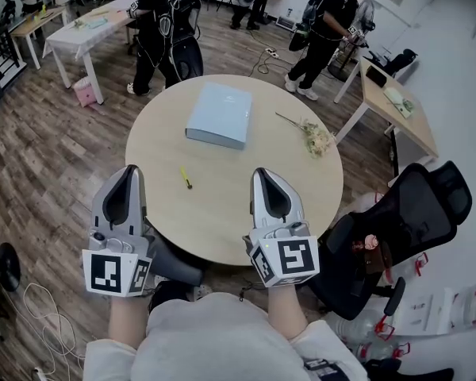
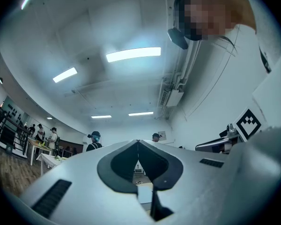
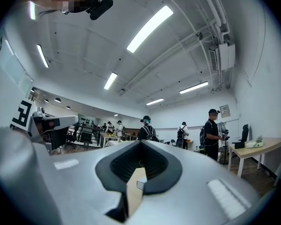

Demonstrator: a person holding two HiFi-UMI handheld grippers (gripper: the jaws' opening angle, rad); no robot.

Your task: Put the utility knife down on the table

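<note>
A small yellow utility knife lies flat on the round wooden table, between my two grippers and apart from both. My left gripper is at the table's near left edge, shut, with nothing in it. To the knife's right my right gripper rests over the near part of the table, also shut and empty. In the left gripper view the left gripper has its jaws meeting at the tips. The right gripper looks the same in the right gripper view. Both those views tilt up toward the ceiling.
A light blue flat box lies at the table's far middle, and a dried flower sprig at its right. A black office chair stands to the right. Several people stand beyond the table, near other desks.
</note>
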